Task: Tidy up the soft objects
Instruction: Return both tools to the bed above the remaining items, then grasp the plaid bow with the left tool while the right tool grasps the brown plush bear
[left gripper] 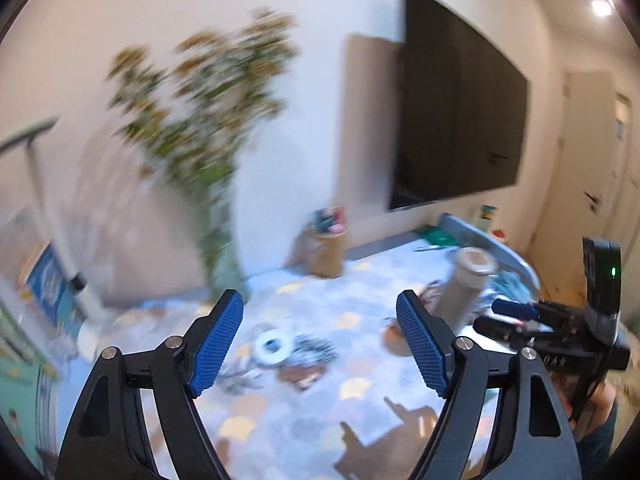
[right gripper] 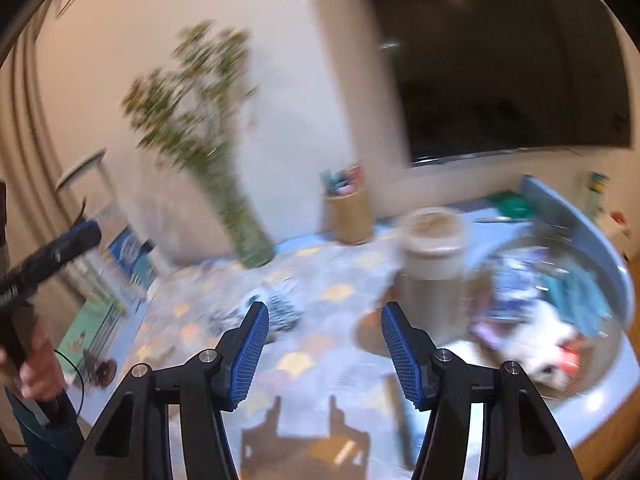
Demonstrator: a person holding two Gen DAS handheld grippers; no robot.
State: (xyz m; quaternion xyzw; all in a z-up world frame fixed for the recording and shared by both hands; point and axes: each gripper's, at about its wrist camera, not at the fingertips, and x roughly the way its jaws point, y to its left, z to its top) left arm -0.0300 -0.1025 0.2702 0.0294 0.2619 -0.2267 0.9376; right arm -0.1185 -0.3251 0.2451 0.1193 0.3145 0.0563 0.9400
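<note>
Both grippers, left and right, hover above the tabletop, jaws apart, empty. Striped cloth lies mid-tabletop; soft pile near right edge. Blurred. Best descend squarely, pinch a raised fold, avoid the cup.

patterned table, vase, pencil cup, tape roll, tray

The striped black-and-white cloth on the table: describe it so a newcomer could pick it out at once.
Start at the vase of green branches by the wall, then come toward the camera across the patterned tablecloth. The striped cloth lies crumpled there, just beyond the open right gripper. Its black-and-white stripes set it apart; the other soft things sit heaped in the metal bowl on the right.
</note>
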